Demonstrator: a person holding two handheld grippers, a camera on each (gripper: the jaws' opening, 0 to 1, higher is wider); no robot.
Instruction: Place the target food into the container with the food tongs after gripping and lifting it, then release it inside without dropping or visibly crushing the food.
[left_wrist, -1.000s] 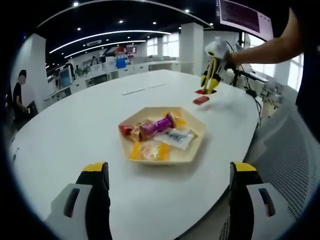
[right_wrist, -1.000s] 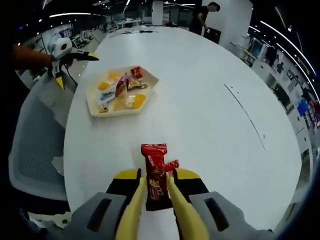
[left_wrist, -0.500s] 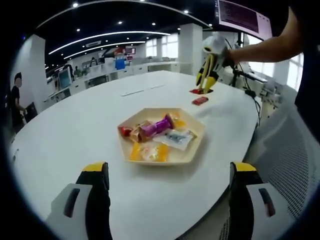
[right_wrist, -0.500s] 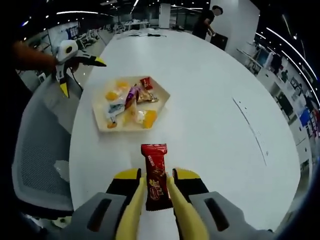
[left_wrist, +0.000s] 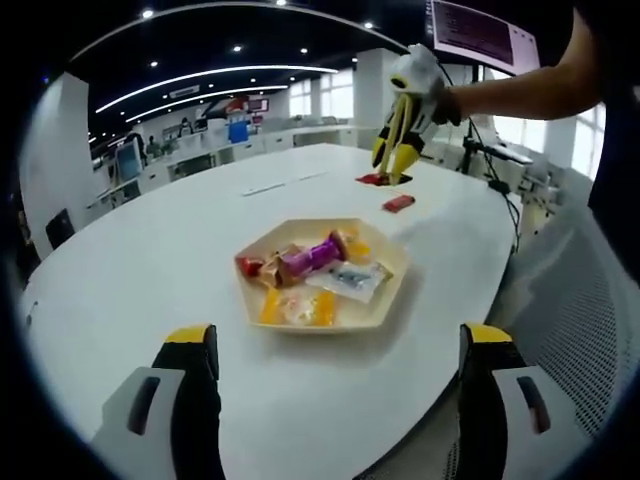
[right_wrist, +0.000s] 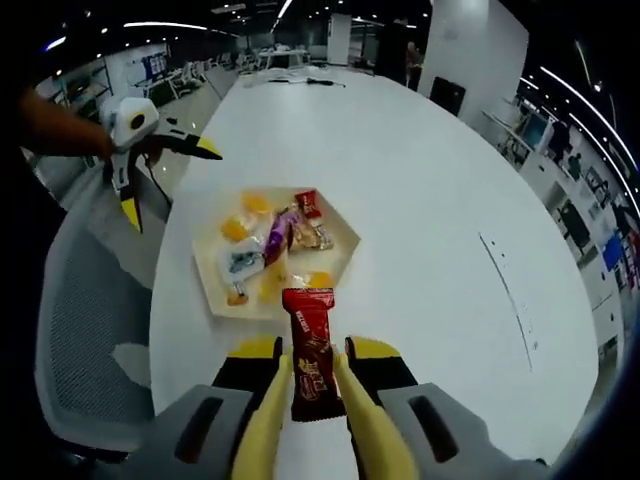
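My right gripper (right_wrist: 313, 352) is shut on yellow food tongs (right_wrist: 262, 425), and the tongs pinch a red wrapped snack bar (right_wrist: 308, 318) held in the air just short of the beige hexagonal tray (right_wrist: 340, 245). From the left gripper view, the right gripper (left_wrist: 410, 100) hangs above the far side of the table, with the red snack bar (left_wrist: 373, 180) at the tong tips beyond the tray (left_wrist: 300, 226). My left gripper (left_wrist: 338, 340) stands wide open and empty on the near side of the tray. It also appears as the left gripper (right_wrist: 170, 182) past the table's edge.
Several wrapped sweets, purple (left_wrist: 312, 254), orange and clear, lie in the tray. A second red packet (left_wrist: 398, 203) lies on the white table (left_wrist: 150, 250) beyond the tray. A grey mesh chair (right_wrist: 80, 320) stands at the table's edge. Office desks fill the background.
My right gripper has lifted the snack bar off the table and carried it toward the tray, which now lies much closer in its view. The left gripper has stayed put and open.
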